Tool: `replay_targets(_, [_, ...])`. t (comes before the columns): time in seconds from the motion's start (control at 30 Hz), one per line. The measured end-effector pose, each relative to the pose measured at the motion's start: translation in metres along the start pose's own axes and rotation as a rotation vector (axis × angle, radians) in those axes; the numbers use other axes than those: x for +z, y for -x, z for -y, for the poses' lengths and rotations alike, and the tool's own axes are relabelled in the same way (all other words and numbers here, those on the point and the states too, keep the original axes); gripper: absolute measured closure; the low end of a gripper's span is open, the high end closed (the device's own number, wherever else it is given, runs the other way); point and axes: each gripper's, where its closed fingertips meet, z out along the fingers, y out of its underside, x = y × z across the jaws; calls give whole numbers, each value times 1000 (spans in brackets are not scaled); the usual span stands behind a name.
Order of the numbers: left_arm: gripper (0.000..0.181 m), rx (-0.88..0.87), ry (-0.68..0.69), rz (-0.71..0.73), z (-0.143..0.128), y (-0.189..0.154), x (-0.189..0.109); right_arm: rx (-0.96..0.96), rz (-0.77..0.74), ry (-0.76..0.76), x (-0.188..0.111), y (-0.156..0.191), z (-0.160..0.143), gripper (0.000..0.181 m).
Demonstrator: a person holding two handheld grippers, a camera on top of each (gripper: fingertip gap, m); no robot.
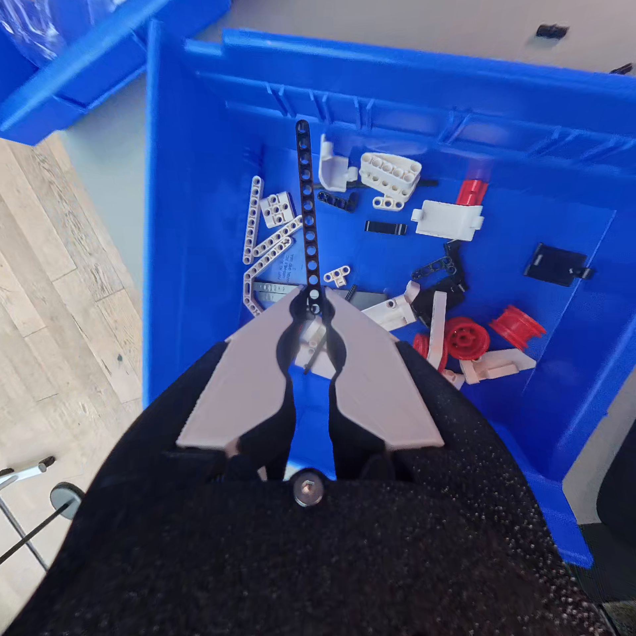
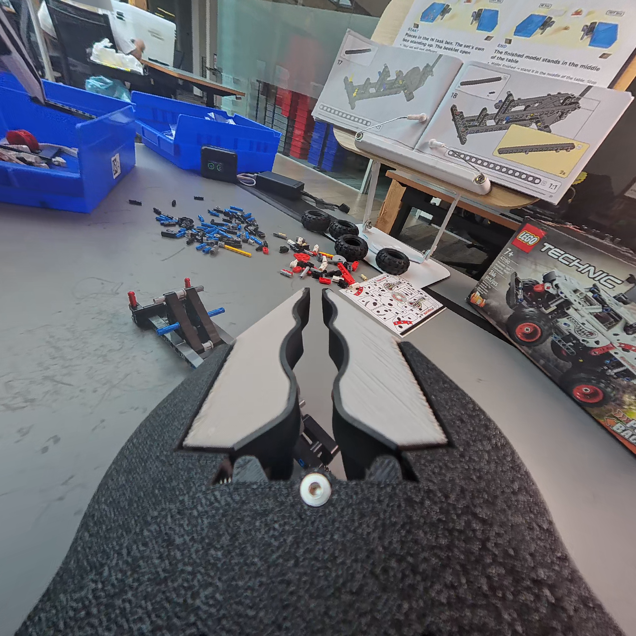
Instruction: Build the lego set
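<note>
One long black holed beam (image 1: 308, 220) stands clamped in my left gripper (image 1: 314, 298) over the blue bin (image 1: 192, 206); only my right gripper (image 2: 315, 292), fingers slightly apart, shows the half-built frame (image 2: 179, 318) on the table (image 2: 69, 344).

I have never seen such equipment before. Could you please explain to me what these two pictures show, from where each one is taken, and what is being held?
There is no robot here: a person holds a two-finger gripper in each hand, and each gripper carries a camera looking forward along its fingers.

The left wrist view looks down into a blue bin of white, black and red Lego pieces. The left gripper is shut on one end of a long black beam with a row of holes.

The right wrist view looks across a grey table. The right gripper holds nothing, its jaws slightly apart. On the table lie a half-built frame, loose small parts, four black tyres, a sticker sheet and the set's box. An open instruction booklet rests on a stand.
</note>
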Motion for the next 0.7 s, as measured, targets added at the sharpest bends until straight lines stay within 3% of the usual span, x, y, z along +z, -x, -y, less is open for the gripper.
replay_targets(0.1, [172,21,-114,22,9,-6,-35,0,3,0,1,1,0,175])
replay_targets(0.17, [172,53,-221,-14,22,-28,-59,-19,5,-3,1,3,1,175])
replay_targets(0.23, [172,125,-334,-108,39,-74,-82,-37,12,-19,0,5,5,175])
replay_targets(0.33, [172,277,-463,-331,58,-178,-100,-57,61,-69,-3,13,15,173])
replay_targets(0.43, [172,440,-505,-551,59,-288,-91,-112,149,-45,-4,25,14,169])
replay_targets(0.53, [172,599,-437,-716,44,-369,-57,-192,204,15,-10,30,7,160])
replay_targets(0.6, [172,705,-385,-823,31,-404,-40,-208,258,106,-15,34,-6,147])
replay_targets(0.7, [172,846,-320,-844,20,-429,-18,-237,281,223,-22,32,-25,133])
